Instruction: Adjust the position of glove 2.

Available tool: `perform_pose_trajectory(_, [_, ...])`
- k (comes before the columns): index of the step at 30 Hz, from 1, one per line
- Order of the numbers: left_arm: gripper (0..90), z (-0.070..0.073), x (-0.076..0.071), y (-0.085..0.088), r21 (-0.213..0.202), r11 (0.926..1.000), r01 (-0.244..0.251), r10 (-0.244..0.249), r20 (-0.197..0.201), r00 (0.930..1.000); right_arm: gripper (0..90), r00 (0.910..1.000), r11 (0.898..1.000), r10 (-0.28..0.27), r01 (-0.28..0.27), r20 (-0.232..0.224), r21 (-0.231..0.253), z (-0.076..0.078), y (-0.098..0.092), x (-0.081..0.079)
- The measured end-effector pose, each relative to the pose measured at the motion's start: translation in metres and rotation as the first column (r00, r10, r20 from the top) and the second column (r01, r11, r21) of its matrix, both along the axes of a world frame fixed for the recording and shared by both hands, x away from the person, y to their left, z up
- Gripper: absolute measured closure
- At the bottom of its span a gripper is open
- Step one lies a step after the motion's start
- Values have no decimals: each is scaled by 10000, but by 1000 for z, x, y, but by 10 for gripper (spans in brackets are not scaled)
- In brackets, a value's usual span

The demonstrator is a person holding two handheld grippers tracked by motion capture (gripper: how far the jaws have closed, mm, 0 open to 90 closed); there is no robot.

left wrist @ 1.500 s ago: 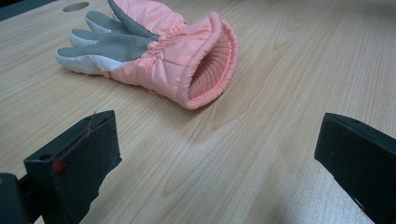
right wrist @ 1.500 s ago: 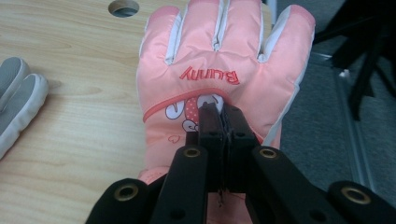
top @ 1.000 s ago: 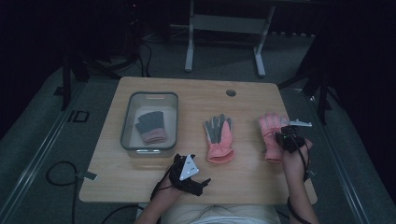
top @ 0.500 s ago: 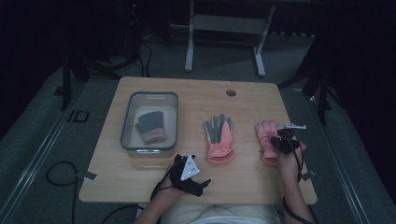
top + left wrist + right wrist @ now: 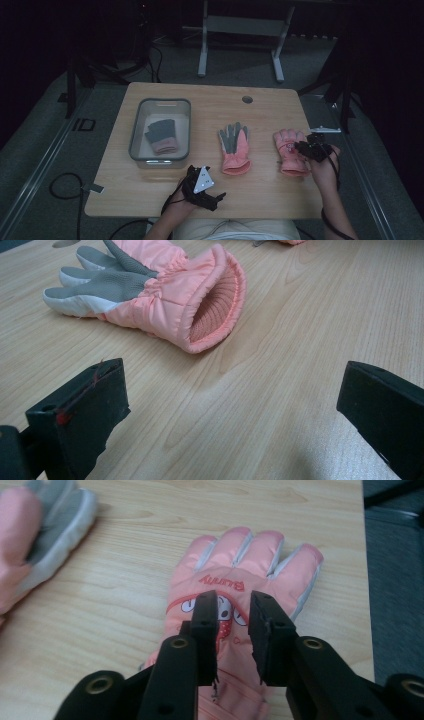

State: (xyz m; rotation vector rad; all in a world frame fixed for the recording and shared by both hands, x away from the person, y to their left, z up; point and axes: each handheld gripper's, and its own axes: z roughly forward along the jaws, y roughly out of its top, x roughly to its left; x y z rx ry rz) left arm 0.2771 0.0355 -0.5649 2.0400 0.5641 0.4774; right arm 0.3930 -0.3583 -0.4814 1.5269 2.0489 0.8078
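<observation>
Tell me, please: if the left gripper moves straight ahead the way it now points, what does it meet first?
Most likely the open cuff of the pink glove with the grey palm. In the left gripper view it lies directly ahead of the left gripper, with bare table between. Depth is hard to judge.

Right hand-held gripper (image 5: 306, 146) jaws newly parted above pink glove (image 5: 290, 150)

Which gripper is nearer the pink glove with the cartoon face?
Right. The right gripper hovers just above that cartoon-face glove, its jaws slightly apart with nothing between them. The left gripper sits at the table's near edge, closer to the grey-palmed glove.
</observation>
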Motion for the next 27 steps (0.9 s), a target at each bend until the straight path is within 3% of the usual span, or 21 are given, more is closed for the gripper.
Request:
perform_pose_trajectory(6, [0, 0, 1, 0, -30, 10000, 72, -72, -73, 9999, 727, 9979, 9979, 618, -613, -198, 217, 12, -17, 3])
perform_pose_trajectory(11, [0, 0, 1, 0, 5, 10000, 65, -65, -116, 9999, 663, 9954, 9958, 891, -898, -358, -195, 16, -20, 9])
perform_pose_trajectory(15, [0, 0, 1, 0, 62, 10000, 39, -38, -154, 9999, 626, 9947, 9961, 883, -881, -532, 65, 3, -14, 13])
perform_pose_trajectory(20, [0, 0, 2, 0, 101, 9999, 54, -52, -175, 9998, 593, 9928, 9955, 863, -891, -832, -310, -20, -4, 19])
perform_pose_trajectory(22, [0, 0, 1, 0, 146, 9999, 38, -36, -173, 9998, 617, 9920, 9934, 792, -868, -984, -756, -30, 0, 20])
perform_pose_trajectory(27, [0, 0, 1, -1, 179, 9998, 71, -68, -152, 9999, 782, 9920, 9962, 632, -693, -1090, -534, -39, 1, 19])
